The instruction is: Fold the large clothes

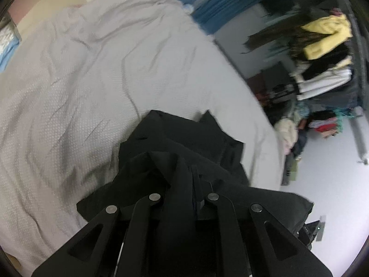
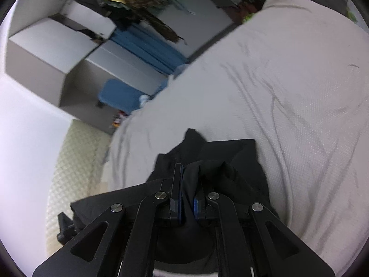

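Right gripper (image 2: 188,184) clamps a bunched fold of one black garment (image 2: 221,154) | left gripper (image 1: 184,184) buried in the same black garment (image 1: 184,143), jaw state unreadable | garment at 6 o'clock on one grey bedspread (image 1: 103,69) | one clothes rack (image 1: 322,53) at 2 o'clock, stacked with mixed clothing

Grey bedspread (image 1: 115,69) lies open (wrinkled); black garment (image 1: 184,143) bunched nearby.

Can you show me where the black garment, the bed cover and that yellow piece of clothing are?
black garment (image 1: 184,143): left wrist view, its upper folds.
bed cover (image 2: 288,80): right wrist view, bare wrinkled middle.
yellow clothing (image 1: 327,34): left wrist view, its middle.
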`<state>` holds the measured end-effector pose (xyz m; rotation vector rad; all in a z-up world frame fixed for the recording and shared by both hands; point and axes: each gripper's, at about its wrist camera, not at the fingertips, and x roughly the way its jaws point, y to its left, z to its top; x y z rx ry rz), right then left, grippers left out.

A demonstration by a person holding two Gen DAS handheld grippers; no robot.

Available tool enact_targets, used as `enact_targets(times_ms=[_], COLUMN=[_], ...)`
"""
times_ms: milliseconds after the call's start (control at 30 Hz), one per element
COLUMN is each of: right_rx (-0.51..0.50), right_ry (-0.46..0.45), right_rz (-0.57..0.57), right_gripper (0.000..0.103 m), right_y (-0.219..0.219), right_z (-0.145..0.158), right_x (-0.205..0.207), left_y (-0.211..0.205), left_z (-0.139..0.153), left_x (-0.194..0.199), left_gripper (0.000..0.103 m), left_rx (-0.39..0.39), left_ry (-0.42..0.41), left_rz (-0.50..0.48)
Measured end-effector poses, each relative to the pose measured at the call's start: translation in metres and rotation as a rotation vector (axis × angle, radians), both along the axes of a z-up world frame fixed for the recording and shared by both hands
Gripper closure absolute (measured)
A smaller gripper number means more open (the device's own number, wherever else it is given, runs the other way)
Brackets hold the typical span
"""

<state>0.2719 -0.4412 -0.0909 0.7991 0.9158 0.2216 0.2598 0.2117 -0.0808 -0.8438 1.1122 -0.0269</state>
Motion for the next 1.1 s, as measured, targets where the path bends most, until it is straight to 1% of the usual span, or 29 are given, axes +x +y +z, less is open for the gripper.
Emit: enact_targets(times_ms=[67,133,167,267,367,467,567,700,733,833,933,1067,1100], right_rx=[-0.028,-0.047,-0.046,-0.058,-0.091,-0.125,-0.135,-0.138,-0.131,-0.136,-0.126,-0.087,-0.093], right_ry=[0.022,0.048,0.072,0.115,0.151,0.171,0.194,0.207,0.210,0.213,0.217,0.221,0.219], right_rz=[-0.005,-0.014,-0.027,-0.043,-0.037,-0.029,-0.027,-0.015,-0.012,0.022,0.046,0.064,0.073], right_gripper=[0.097,0.097,0.097,0.097,0.097,0.098,0.099,0.101,0.101,0.101,0.101,0.093,0.089], right_y=[0.004,0.006,0.006,0.010,0.015,0.017,0.018,0.022,0.022,0.022,0.018,0.011,0.011], right_z=[-0.012,-0.024,-0.034,-0.051,-0.067,-0.077,-0.090,-0.110,-0.116,-0.124,-0.122,-0.107,-0.102], right_x=[0.015,0.027,0.035,0.050,0.066,0.076,0.083,0.090,0.090,0.091,0.089,0.077,0.075], left_y=[-0.004,-0.009,-0.013,-0.023,-0.028,-0.035,-0.042,-0.058,-0.059,-0.056,-0.052,-0.042,-0.039], left_z=[-0.012,-0.020,-0.025,-0.046,-0.061,-0.072,-0.080,-0.086,-0.087,-0.087,-0.082,-0.066,-0.057], left_x=[0.016,0.029,0.039,0.059,0.074,0.088,0.098,0.110,0.111,0.115,0.116,0.106,0.102], left_gripper=[0.091,0.091,0.091,0.091,0.091,0.091,0.091,0.091,0.091,0.091,0.091,0.089,0.084], left_rx=[0.023,0.054,0.077,0.107,0.119,0.144,0.170,0.268,0.275,0.256,0.247,0.225,0.221], left_ry=[0.041,0.062,0.075,0.126,0.148,0.165,0.162,0.125,0.117,0.077,0.075,0.068,0.051], left_rz=[0.005,-0.003,-0.009,-0.015,-0.001,-0.010,-0.018,-0.064,-0.067,-0.065,-0.079,-0.066,-0.059])
